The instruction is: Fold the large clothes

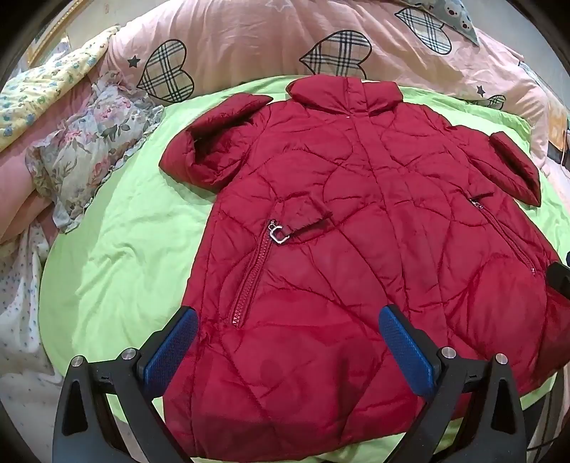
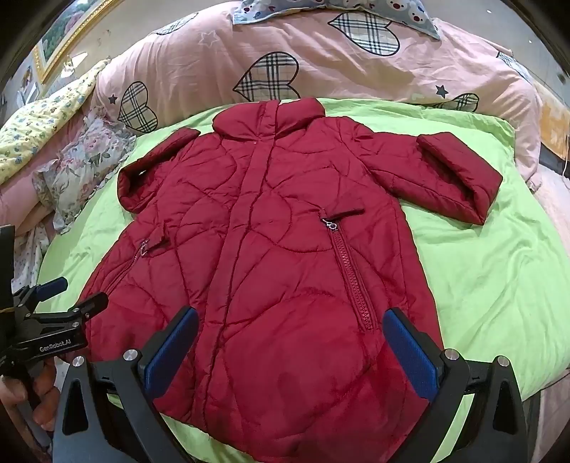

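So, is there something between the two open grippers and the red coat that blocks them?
Nothing visible does. The red quilted coat lies flat on the green sheet, with both the left gripper and right gripper open above its hem.

A dark red quilted jacket point(image 1: 356, 249) with silver zipper pulls point(image 1: 276, 233) is seen on a plain lime-green sheet point(image 1: 124, 249). At 12 o'clock, a pale pink duvet point(image 2: 213, 64) printed with beige-and-black plaid hearts and small dark stars is shown, topped by a blue-grey pillow point(image 2: 320, 10) with bear faces. At 9 to 10 o'clock, a yellow cloth point(image 1: 46, 89) with small blue flowers and a faded floral ruffled cloth point(image 1: 92, 142) are visible; blue pads on black frames are carried by the left gripper point(image 1: 286, 320) and right gripper point(image 2: 290, 320).
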